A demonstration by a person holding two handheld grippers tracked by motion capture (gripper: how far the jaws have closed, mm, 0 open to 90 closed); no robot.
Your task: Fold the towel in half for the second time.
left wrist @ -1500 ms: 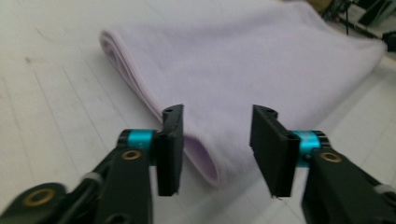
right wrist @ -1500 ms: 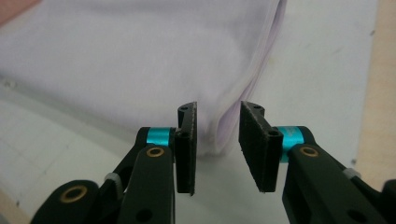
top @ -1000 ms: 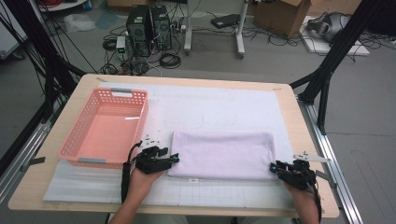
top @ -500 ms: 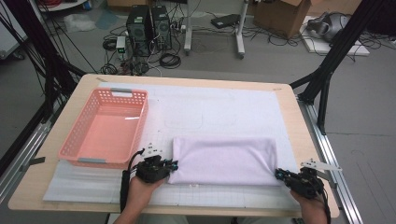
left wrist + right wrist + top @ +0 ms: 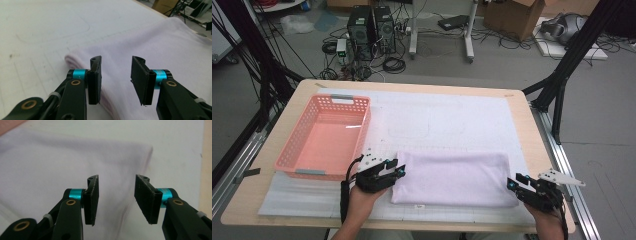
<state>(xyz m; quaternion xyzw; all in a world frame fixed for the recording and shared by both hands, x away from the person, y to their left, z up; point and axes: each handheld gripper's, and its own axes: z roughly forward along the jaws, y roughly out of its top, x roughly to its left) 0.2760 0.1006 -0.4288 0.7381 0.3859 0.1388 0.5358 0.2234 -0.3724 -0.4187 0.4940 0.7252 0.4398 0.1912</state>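
A folded lavender towel lies flat on the white mat at the near middle of the table. My left gripper rests at the towel's left edge. In the left gripper view that gripper is open, its jaws having just been opening, with the towel's folded edge under the gap and not pinched. My right gripper sits just off the towel's near right corner. In the right gripper view it is open, jaws also just opening, with the towel ahead and nothing gripped.
An empty pink basket stands on the left side of the table, close to my left hand. Bare mat stretches behind the towel. The table's right edge runs near my right gripper. Computers and cables sit on the floor beyond.
The right hand has drawn back a little toward the near right, off the towel's corner. The left hand stays at the towel's left edge. The towel lies about where it was.
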